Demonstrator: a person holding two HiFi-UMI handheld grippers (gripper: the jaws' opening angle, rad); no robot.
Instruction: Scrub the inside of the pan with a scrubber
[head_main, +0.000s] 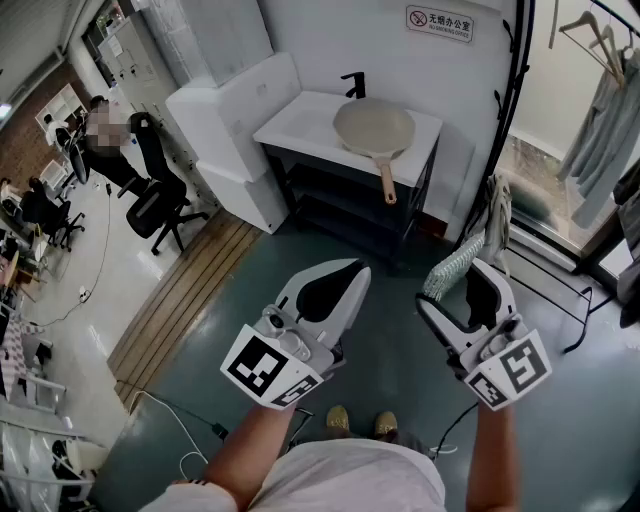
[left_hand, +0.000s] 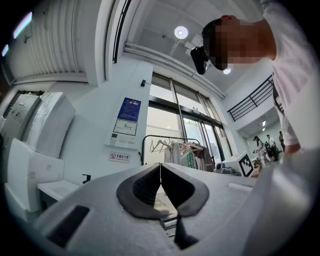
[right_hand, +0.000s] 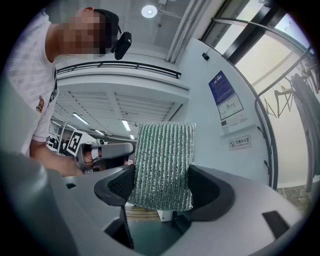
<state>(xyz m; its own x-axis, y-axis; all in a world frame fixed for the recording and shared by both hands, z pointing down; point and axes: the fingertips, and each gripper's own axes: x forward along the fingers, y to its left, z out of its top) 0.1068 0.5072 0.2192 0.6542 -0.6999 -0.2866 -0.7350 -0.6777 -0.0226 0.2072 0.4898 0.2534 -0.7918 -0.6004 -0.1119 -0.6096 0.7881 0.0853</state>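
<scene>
Gripping a green ribbed scrubber (right_hand: 164, 165) between its two pads, the right claw (right_hand: 162, 187) holds the pad upright, and most of the scrubber stands out past the jaw tips. In the head view the same right claw (head_main: 478, 295) and scrubber (head_main: 455, 265) hang over the dark floor, well short of the table (head_main: 300, 120). The left claw (left_hand: 160, 175) is closed with nothing in it, its pads meeting along a thin line; it hovers beside the right one (head_main: 345, 280). The pan (head_main: 373, 128) lies open side up on the white table, toward its right end, untouched by either claw. Its handle (head_main: 385, 180) sticks out over the near edge. A black tap (head_main: 352, 84) stands at the far edge, just behind the pan.
</scene>
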